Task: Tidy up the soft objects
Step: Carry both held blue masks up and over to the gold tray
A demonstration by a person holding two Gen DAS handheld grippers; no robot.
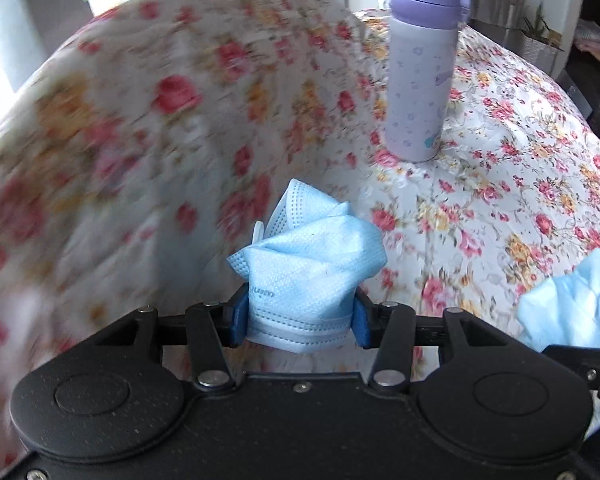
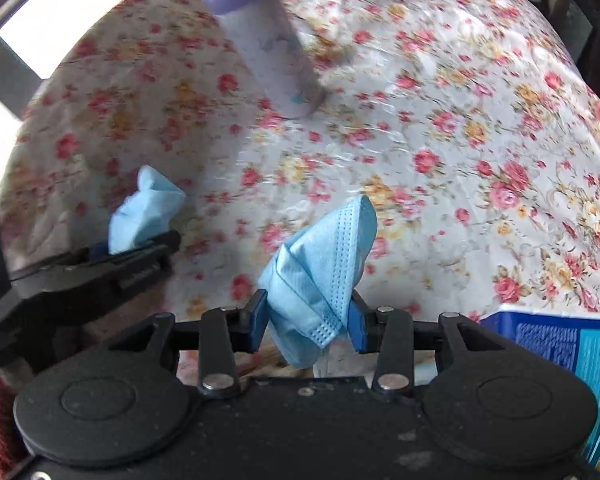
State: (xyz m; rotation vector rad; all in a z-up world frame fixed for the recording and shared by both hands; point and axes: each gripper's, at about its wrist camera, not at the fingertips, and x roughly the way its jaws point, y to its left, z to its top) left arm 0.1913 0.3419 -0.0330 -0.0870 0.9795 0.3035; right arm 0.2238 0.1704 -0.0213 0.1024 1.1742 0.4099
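Observation:
My left gripper (image 1: pixel 300 318) is shut on a crumpled light-blue face mask (image 1: pixel 308 264), held above the floral tablecloth (image 1: pixel 500 200). My right gripper (image 2: pixel 308 322) is shut on a second blue face mask (image 2: pixel 324 264), also held above the cloth. In the left wrist view the right gripper's mask (image 1: pixel 572 304) shows at the lower right edge. In the right wrist view the left gripper (image 2: pixel 96 264) and its mask (image 2: pixel 146 208) show at the left.
A lilac lidded bottle (image 1: pixel 420 72) stands upright on the tablecloth ahead; it also shows blurred in the right wrist view (image 2: pixel 268 48). A blue printed box (image 2: pixel 568 344) lies at the lower right. A potted plant (image 1: pixel 540 36) stands beyond the table's far right.

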